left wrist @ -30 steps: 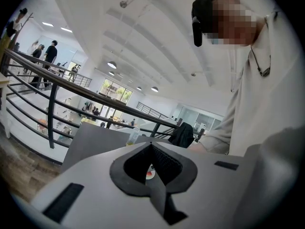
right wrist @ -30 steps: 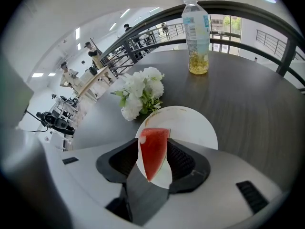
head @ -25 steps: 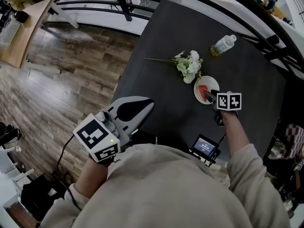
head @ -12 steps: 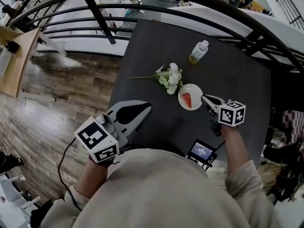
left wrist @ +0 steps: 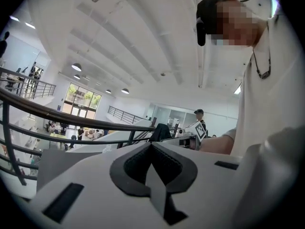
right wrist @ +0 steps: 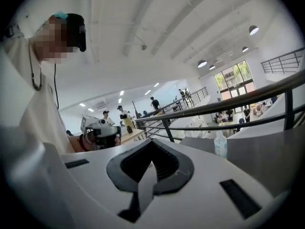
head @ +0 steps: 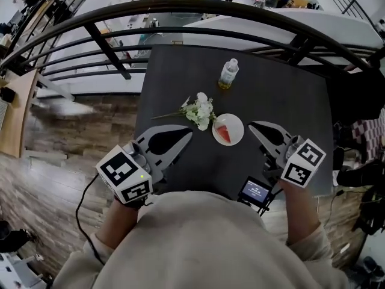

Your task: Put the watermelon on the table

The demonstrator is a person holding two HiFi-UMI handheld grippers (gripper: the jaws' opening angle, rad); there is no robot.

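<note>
The watermelon point(head: 223, 132) slice lies on a white plate point(head: 236, 124) mid-counter point(head: 283, 101), just right of the flowers point(head: 200, 111), with a bottle point(head: 228, 73) farther back. The left gripper point(head: 187, 135) and right gripper point(head: 254, 126) hover on either side of the plate, fingers closed together and empty.

Bright, even ceiling light; strong fisheye bending, dark vignetted corners.

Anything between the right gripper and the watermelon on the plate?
Nothing visible. The right gripper, shut and empty, hangs just right of the watermelon on its plate, with only bare table between. The flowers lie left of the plate.
</note>
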